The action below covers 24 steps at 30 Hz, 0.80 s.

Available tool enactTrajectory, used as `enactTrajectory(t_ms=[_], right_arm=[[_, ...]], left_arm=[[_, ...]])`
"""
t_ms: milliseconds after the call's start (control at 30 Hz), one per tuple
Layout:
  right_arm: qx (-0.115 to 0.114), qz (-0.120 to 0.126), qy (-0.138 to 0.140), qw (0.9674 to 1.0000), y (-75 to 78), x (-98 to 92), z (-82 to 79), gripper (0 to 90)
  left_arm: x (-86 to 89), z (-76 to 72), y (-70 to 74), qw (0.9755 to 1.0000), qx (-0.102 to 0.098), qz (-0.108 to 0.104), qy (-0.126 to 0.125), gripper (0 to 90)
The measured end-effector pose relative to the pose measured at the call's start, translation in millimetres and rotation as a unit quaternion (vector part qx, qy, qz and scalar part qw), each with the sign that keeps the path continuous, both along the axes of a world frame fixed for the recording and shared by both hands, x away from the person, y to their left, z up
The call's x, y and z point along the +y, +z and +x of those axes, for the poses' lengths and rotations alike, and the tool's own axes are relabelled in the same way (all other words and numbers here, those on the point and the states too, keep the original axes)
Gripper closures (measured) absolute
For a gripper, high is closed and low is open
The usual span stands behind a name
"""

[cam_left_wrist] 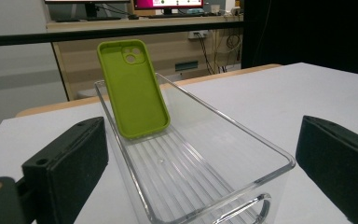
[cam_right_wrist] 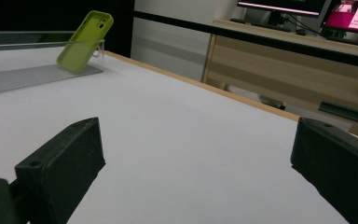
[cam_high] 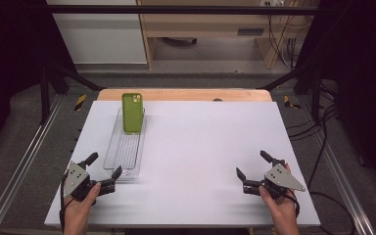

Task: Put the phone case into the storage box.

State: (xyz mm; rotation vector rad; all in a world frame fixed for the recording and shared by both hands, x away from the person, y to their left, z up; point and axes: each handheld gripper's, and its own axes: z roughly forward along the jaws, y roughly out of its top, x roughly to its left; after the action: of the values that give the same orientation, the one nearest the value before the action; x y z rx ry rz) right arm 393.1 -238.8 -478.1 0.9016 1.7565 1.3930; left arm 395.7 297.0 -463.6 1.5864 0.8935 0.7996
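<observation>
Toward the upper left of the high view, we see a green phone case (cam_high: 132, 112) standing tilted inside a clear plastic tray (cam_high: 119, 156), its lower edge on the ribbed floor and its upper part leaning against the tray's far end wall. The camera cutout sits at the top of the case. The tray lies lengthwise on the white table (cam_high: 200, 147), running from the case down toward the lower left of that frame.

At the lower left we hold the left gripper (cam_high: 105, 171), its fingers spread wide and gripping nothing. One finger sits just beside the tray's near end; whether it touches, we cannot tell. In the left gripper view the two black fingers (cam_left_wrist: 70, 158) stand far apart at the lower corners, with the tray's near end (cam_left_wrist: 261, 172) between them and the phone case (cam_left_wrist: 133, 88) beyond, in the upper left of the frame.

At the lower right of the high view we hold the right gripper (cam_high: 253, 169), also wide open and empty, over bare table and well apart from the tray. In the right gripper view its fingers (cam_right_wrist: 60, 168) frame plain white table, and the phone case (cam_right_wrist: 84, 42) and tray (cam_right_wrist: 42, 44) appear far off in the upper left corner.
</observation>
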Motion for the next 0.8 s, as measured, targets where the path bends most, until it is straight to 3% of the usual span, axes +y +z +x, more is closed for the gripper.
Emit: enactTrajectory(t_ms=[433,700,800], right_arm=[[-0.003,-0.009,0.000,1.0000,-2.5,-8.5,-1.1,2.8],[0.009,0.001,0.009,0.9999,-7.7,-11.6,0.5,2.6],[0.013,0.015,0.006,0.9998,-9.7,-13.4,2.0,2.3]], left_arm=[[4.7,-0.3,-3.1,0.9999,0.000,-0.008,0.008,1.8],[7.8,3.4,-1.9,0.9994,-0.005,-0.030,0.014,1.8],[8.1,4.7,-2.0,0.9992,-0.010,-0.035,0.017,1.8]])
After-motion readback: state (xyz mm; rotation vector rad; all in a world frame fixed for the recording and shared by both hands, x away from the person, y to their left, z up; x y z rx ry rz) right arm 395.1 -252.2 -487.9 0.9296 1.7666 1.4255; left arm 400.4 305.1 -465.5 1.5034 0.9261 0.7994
